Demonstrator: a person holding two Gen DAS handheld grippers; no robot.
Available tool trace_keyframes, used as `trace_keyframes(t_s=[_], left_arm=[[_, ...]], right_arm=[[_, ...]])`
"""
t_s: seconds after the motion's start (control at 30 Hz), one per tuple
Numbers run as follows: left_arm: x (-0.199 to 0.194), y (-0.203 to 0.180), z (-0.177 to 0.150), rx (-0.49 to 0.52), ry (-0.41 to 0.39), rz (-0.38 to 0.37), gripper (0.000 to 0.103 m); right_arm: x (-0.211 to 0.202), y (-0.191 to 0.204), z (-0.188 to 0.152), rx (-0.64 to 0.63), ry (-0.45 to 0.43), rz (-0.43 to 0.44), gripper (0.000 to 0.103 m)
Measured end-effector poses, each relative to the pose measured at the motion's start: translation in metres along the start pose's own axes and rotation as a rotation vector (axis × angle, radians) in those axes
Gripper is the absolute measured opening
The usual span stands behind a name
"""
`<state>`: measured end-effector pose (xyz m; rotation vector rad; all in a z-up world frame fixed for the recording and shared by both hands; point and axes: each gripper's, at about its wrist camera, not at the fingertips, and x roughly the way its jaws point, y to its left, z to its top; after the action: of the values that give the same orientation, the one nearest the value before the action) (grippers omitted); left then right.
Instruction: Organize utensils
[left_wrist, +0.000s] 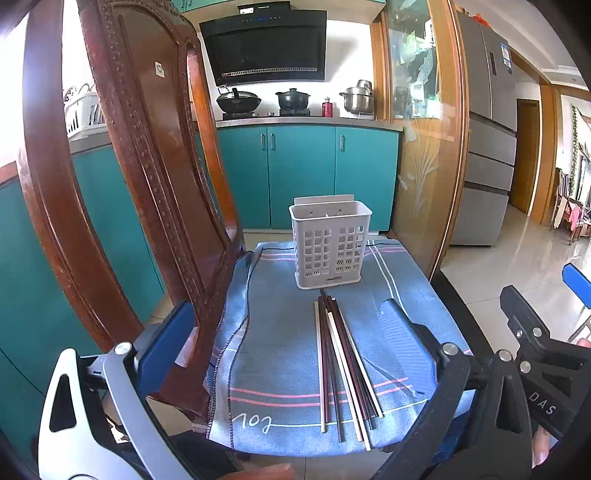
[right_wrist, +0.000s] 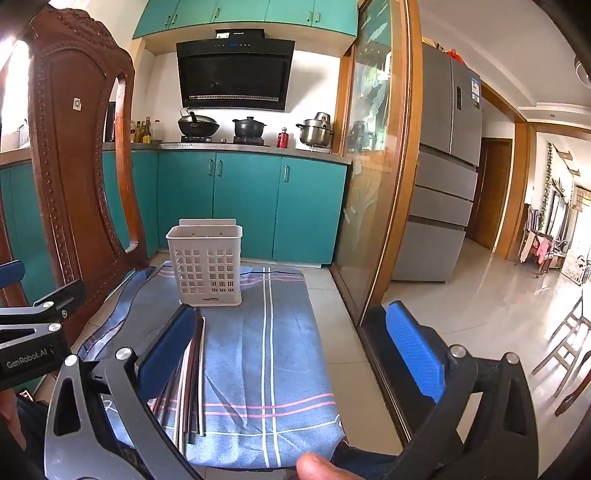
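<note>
With both the left tongs (left_wrist: 284, 332) and right tongs (right_wrist: 295, 343) gaping wide and empty, the bundle of dark and pale chopsticks (left_wrist: 345, 369) lay on the blue checked cloth (left_wrist: 280, 354) just near of the white slotted plastic holder (left_wrist: 330, 243), so pinching one pair mid-length looked wisest.

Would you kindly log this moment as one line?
left gripper open | right gripper open | chopsticks on cloth | holder empty

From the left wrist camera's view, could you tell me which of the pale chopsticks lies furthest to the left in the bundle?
The pale chopstick on the bundle's left edge, bordered by blue cloth on its left; the other pale ones lie among the dark sticks further right.
</note>
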<state>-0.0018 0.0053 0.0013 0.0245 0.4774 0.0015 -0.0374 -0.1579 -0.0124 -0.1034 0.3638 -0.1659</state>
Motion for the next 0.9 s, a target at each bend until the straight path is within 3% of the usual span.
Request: trace_keyframes(t_s=[0.17,0.2,0.9], left_arm=[[-0.006,0.001,-0.001,-0.001,-0.02,0.007,0.1],[-0.006,0.002,-0.001,-0.002,-0.021,0.007,0.1],[-0.018,0.009,0.0,0.004,-0.036,0.011,0.1]], right_arm=[[-0.01,0.005,0.011,-0.004,-0.022,0.004,0.101],[-0.007,0.001,-0.003,-0.004,-0.03,0.012,0.101],[-0.019,0.002,-0.001,-0.003,-0.06,0.032,0.101]])
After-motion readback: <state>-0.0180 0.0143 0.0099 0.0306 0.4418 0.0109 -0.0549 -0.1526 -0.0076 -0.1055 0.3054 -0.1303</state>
